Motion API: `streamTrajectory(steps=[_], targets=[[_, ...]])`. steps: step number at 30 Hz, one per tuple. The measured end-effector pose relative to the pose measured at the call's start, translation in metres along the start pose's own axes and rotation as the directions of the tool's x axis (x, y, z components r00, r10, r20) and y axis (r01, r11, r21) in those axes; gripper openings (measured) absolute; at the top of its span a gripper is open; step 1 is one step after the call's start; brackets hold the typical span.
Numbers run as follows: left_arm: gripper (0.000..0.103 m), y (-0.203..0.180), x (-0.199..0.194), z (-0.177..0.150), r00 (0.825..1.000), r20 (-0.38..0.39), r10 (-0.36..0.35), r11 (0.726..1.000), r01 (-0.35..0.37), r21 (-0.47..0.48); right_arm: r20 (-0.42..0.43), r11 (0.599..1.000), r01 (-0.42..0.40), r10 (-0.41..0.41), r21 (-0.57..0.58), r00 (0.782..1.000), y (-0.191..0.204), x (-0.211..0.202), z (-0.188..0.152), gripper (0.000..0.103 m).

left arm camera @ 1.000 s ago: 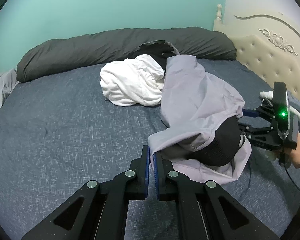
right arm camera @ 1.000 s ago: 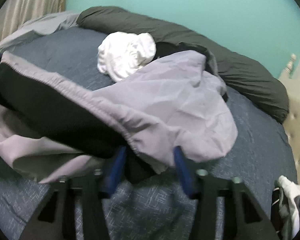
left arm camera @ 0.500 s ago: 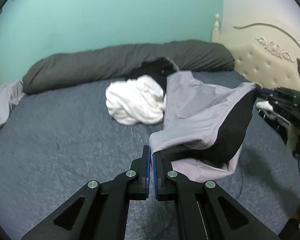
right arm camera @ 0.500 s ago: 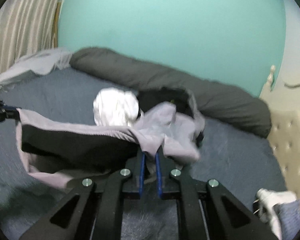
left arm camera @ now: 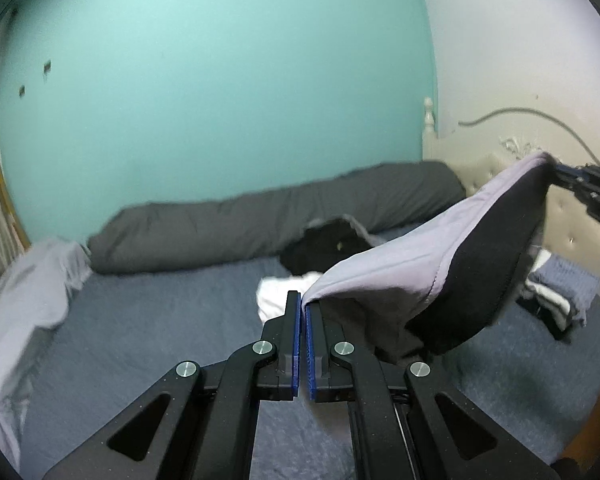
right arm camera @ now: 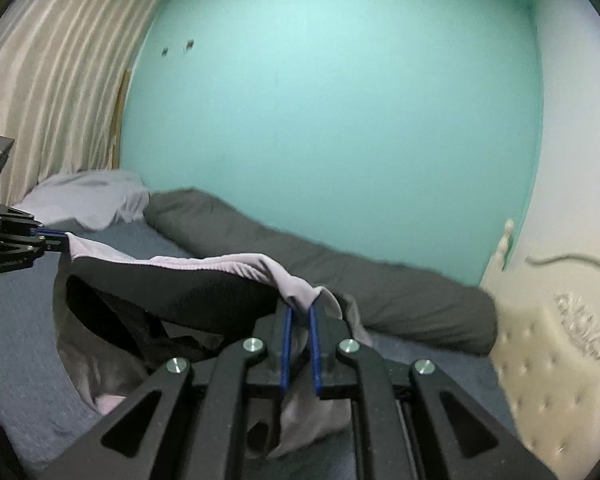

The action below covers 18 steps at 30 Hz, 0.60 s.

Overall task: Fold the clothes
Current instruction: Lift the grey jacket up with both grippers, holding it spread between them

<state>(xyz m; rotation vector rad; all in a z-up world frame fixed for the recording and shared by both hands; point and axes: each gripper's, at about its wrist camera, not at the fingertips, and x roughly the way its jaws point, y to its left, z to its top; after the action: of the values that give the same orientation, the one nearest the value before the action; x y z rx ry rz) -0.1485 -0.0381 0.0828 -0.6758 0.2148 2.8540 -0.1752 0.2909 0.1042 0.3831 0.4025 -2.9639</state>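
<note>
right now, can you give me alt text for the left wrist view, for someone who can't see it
The left gripper, shut, pinches one end of a lilac garment with black lining, and the right gripper holds the other end, so it hangs stretched above a blue-grey bed. Behind lie a crumpled white garment, a long dark bolster and a teal wall.

The left gripper is pinching one corner of a lilac garment with a black lining, its blue pads pressed together on the cloth. The right gripper is gripping the opposite corner at the far right, so the garment is hanging stretched above the blue bed. A white garment is lying behind it, near a long grey bolster.
</note>
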Motion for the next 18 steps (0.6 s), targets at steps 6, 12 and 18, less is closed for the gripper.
streamTrajectory(steps=[6,12,18], targets=[[0.002,0.002,-0.063,0.045,0.997,0.076,0.023,0.999,-0.026,0.032,0.078,1.000,0.019,-0.018,-0.011,0.997,0.004,-0.064,0.056,0.007],[0.002,0.001,-0.122,0.079,0.988,0.151,0.033,0.998,-0.040,0.042,0.136,0.999,0.037,-0.033,-0.022,0.990,0.005,-0.120,0.092,0.007],[0.002,0.002,-0.170,0.101,0.978,0.204,0.052,0.997,-0.061,0.042,0.159,0.999,0.035,-0.032,-0.016,0.987,0.005,-0.151,0.107,0.007]])
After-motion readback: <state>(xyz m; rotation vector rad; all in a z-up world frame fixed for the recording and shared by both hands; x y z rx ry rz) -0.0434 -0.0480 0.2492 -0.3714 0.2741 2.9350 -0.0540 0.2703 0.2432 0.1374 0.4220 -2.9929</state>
